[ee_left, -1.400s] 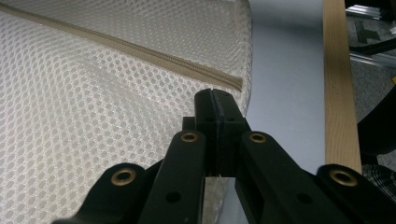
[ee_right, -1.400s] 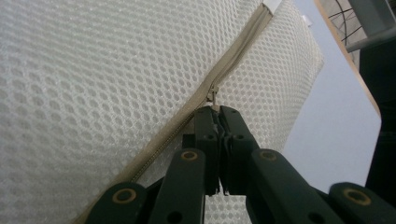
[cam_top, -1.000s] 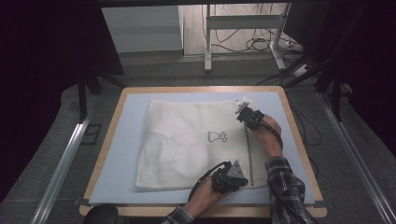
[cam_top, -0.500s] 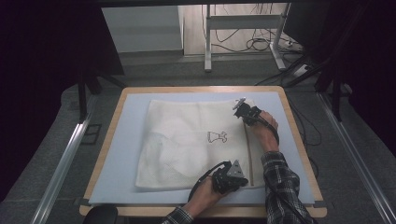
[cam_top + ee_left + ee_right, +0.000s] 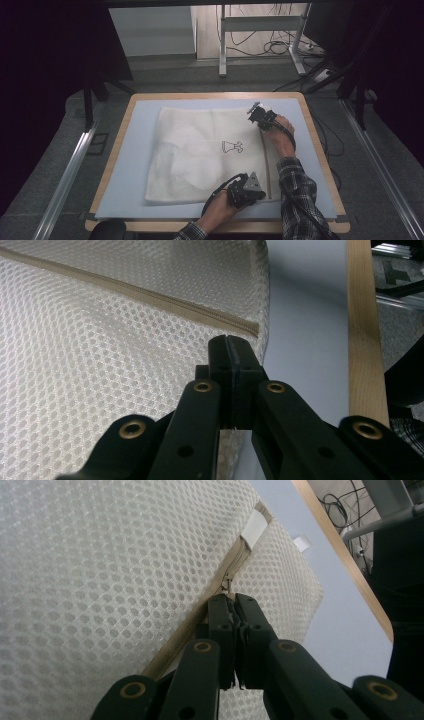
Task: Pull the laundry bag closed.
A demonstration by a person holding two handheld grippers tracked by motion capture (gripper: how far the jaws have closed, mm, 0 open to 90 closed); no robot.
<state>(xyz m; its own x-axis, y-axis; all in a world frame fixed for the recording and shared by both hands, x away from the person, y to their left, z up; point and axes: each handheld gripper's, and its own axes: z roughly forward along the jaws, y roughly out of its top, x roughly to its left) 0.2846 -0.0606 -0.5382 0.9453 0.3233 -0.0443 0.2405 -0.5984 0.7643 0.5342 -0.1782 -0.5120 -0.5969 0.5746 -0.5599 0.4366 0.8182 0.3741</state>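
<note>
White mesh laundry bag lies flat on the blue mat, zipper along its right edge. My left gripper is clamped on the bag's near right corner, by the zipper's end. My right gripper is pinched on the zipper pull, near the bag's far right corner.

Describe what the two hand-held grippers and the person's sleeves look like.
Both are black. The left hand-held gripper carries a grey three-cornered plate on top, and a black cable loops from it. The right hand-held gripper trails a black cable too. Up close, each has two black jaws with brass-coloured rivets. The person wears dark plaid sleeves.
</note>
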